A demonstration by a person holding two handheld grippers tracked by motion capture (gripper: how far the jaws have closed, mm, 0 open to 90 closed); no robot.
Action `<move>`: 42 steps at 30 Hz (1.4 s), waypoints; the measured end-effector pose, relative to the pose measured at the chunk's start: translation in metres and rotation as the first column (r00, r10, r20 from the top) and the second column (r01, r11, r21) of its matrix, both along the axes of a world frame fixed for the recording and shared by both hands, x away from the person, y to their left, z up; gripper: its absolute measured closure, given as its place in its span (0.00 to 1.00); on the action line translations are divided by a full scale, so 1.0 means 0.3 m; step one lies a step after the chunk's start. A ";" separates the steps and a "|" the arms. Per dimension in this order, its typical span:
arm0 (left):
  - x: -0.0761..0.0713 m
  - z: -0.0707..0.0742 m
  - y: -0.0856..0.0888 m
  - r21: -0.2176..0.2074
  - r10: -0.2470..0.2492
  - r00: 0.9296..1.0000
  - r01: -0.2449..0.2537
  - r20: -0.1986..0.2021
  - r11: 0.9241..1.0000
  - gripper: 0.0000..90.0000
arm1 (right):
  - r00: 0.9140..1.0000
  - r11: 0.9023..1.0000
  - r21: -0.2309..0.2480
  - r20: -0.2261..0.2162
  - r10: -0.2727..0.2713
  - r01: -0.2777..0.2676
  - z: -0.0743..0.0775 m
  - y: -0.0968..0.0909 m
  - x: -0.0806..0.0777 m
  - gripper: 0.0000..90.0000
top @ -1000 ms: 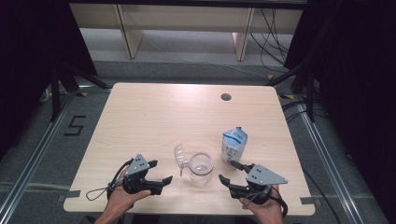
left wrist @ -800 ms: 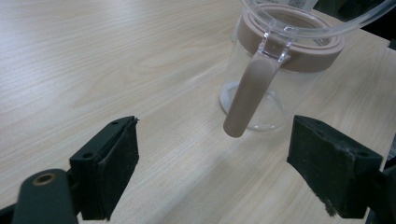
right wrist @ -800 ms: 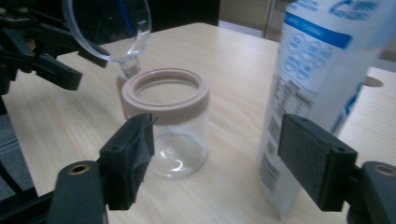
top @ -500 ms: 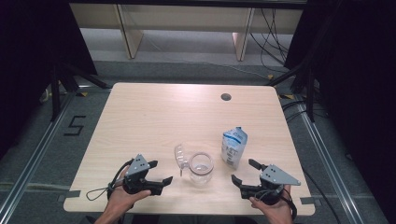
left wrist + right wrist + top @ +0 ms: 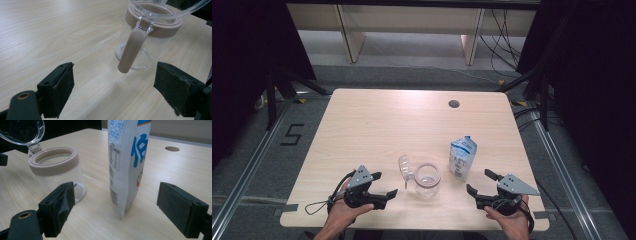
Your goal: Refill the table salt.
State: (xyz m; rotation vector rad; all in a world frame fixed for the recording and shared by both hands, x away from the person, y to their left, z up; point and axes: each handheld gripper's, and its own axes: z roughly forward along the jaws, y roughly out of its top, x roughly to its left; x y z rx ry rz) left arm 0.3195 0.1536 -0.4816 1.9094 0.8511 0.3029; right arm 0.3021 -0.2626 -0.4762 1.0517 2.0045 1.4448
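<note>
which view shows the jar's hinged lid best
The high view: the clear lid shows whole, flipped open to the left of the glass jar. The left gripper view catches only its rim and the beige latch strap. The right gripper view shows part of the lid at the top left corner.

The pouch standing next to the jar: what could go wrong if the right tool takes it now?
1. The pouch is tall and thin and stands on a narrow base. A push from one pad of the open right tool could probably tip it over.
2. The jar stands close beside the pouch with its lid flipped open, so a falling pouch or a wide swing might hit it.
</note>
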 end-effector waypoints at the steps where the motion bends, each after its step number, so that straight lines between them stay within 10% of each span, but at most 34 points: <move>1: -0.002 0.001 0.000 0.003 0.003 1.000 -0.003 0.005 1.000 0.17 | 1.000 1.000 -0.010 -0.001 0.010 -0.010 0.003 -0.004 0.002 0.18; 42: -0.012 -0.005 0.002 0.004 -0.016 1.000 0.016 0.015 1.000 0.17 | 1.000 0.998 -0.070 -0.003 -0.001 0.001 -0.046 0.070 0.146 0.18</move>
